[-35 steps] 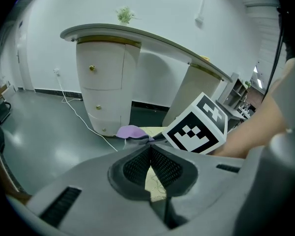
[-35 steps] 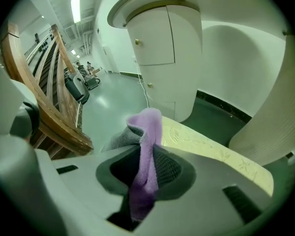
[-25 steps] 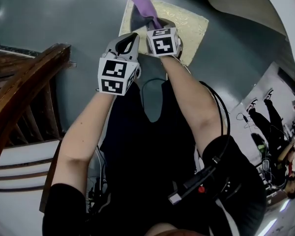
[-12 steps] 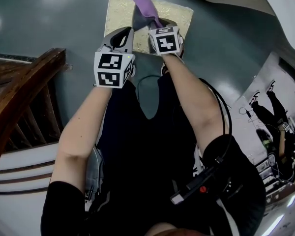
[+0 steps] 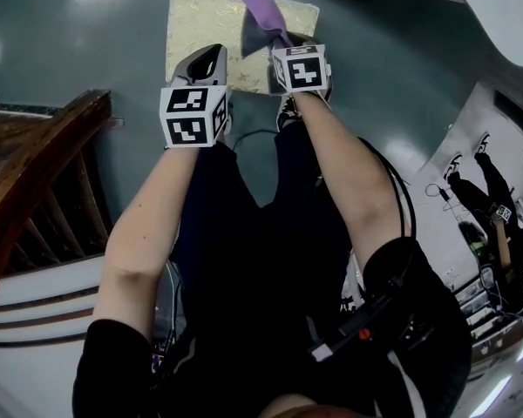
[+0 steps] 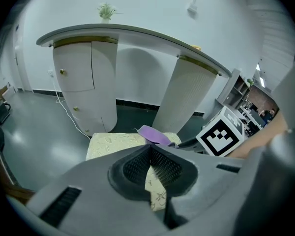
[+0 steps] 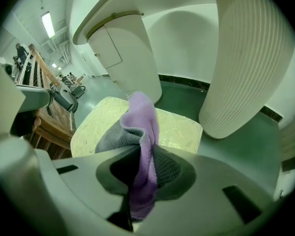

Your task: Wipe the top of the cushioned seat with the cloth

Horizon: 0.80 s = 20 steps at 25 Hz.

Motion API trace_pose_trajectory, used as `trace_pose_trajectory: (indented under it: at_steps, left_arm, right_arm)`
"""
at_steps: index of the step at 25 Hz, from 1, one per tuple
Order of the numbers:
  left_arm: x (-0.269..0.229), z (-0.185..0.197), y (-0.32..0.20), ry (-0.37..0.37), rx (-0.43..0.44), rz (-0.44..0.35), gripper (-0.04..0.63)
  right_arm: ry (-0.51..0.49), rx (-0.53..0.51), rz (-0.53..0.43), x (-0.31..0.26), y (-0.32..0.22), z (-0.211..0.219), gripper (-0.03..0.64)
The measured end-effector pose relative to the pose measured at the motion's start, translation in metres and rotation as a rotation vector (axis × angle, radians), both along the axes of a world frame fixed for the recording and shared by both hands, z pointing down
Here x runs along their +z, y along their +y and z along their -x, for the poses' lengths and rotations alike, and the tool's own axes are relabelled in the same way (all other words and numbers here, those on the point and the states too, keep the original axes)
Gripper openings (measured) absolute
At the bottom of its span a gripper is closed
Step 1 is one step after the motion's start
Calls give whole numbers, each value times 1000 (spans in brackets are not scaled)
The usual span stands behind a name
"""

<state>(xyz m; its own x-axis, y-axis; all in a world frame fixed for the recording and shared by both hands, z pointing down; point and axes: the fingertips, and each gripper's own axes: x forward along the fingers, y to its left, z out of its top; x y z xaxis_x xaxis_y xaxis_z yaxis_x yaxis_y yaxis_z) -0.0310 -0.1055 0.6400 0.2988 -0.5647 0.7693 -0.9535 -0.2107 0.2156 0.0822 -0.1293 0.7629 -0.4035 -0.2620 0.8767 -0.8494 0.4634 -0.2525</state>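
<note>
Where the cloth is, head view: the purple-and-grey soft cloth [image 5: 261,14] sticks out of the right gripper [image 5: 283,42], over the far right part of the pale yellow, leaf-patterned square cushioned seat [image 5: 200,24], which lies on the grey-green floor [image 5: 87,50] ahead of the person.
Left gripper, head view: the left gripper [image 5: 209,57] hangs over the near edge of the seat, just beside the right gripper.
Progress, head view: the cloth looks lifted clear of the seat top rather than pressed on it, so I judge the wiping strokes are still to do. No wiped patch can be told apart.
Left gripper view, jaws: the left gripper [image 6: 148,154] has its jaws drawn together with nothing between them. The seat [image 6: 113,141] shows beyond, with the cloth [image 6: 155,135] above its right side.
Right gripper view, jaws: the right gripper [image 7: 145,156] is clamped on the cloth [image 7: 142,124], which fills the gap and trails out below.
Cloth axis, right gripper view: its long axis runs along the jaws. The free end rises past the tips and points away from the person, toward the far edge of the seat [image 7: 105,117] and the white ribbed column [image 7: 250,63].
Cloth faces: purple to the right, with a grey fold to the left.
</note>
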Motion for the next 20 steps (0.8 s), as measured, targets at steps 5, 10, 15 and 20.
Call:
trace_pose_trajectory:
  at_steps: [5,10,15,20]
  left_arm:
    - [-7,-21,1,3,-6,3,5]
    - [-9,-15,6,-11,2,11,5]
    - [-11,3,8,14,-2,16,5]
    - [-14,39,18,34,29,13,5]
  right_arm:
    - [22,59,29,-2,1,-37,78]
    - [98,121,62,5,4,-80,80]
    - [125,178,-4,-18,-1,-98,81]
    - [64,219,-88,-60,3,-52,81]
